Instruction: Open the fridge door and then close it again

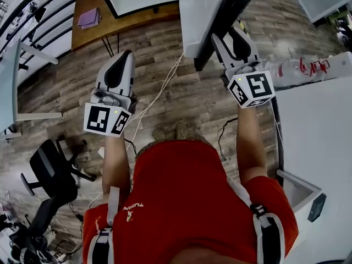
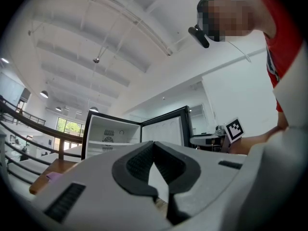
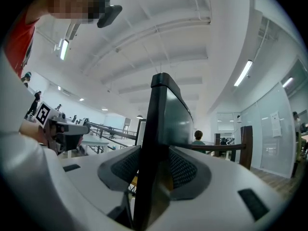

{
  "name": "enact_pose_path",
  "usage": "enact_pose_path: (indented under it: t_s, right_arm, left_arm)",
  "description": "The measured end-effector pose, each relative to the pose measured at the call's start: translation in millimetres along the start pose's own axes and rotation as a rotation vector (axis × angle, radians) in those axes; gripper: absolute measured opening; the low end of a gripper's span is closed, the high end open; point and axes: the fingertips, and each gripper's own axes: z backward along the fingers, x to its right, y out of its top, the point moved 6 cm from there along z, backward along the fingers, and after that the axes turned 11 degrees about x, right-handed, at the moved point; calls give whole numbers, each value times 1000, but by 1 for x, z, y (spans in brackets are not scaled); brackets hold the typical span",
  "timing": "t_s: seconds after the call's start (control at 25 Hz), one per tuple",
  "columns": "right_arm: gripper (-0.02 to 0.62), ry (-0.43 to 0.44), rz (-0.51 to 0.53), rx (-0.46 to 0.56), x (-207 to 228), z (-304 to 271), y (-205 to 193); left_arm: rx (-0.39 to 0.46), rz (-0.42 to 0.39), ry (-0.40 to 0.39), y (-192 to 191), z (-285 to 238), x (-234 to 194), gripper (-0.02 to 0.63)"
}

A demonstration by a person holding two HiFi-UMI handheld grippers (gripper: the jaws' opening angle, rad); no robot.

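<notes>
The fridge (image 2: 111,134) stands open, its white shelves showing in the left gripper view. Its door (image 1: 201,15) is swung out, white inside with a black rim. In the right gripper view the door's dark edge (image 3: 161,124) runs upright between the jaws of my right gripper (image 3: 156,155), whose pads sit close on either side without clamping it. In the head view the right gripper (image 1: 231,36) is at that door edge. My left gripper (image 1: 124,55) hangs over the floor left of the door, shut and empty, pointing toward the fridge (image 2: 154,147).
A wooden table (image 1: 126,21) with a purple item (image 1: 88,18) stands far left by the fridge. A black office chair (image 1: 50,170) is at the lower left. A white counter (image 1: 316,131) with bottles (image 1: 297,69) lies right. Cables (image 1: 159,92) cross the wood floor.
</notes>
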Motion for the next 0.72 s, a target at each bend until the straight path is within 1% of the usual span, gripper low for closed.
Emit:
enact_pose_path:
  t_s: [0.4, 0.72]
  right_arm:
    - [207, 5, -12, 21, -51, -48, -7]
    - [233, 25, -28, 17, -85, -91, -15]
  left_arm:
    - [0, 10, 1, -3, 13, -25, 9]
    - [18, 10, 11, 5, 30, -63, 9]
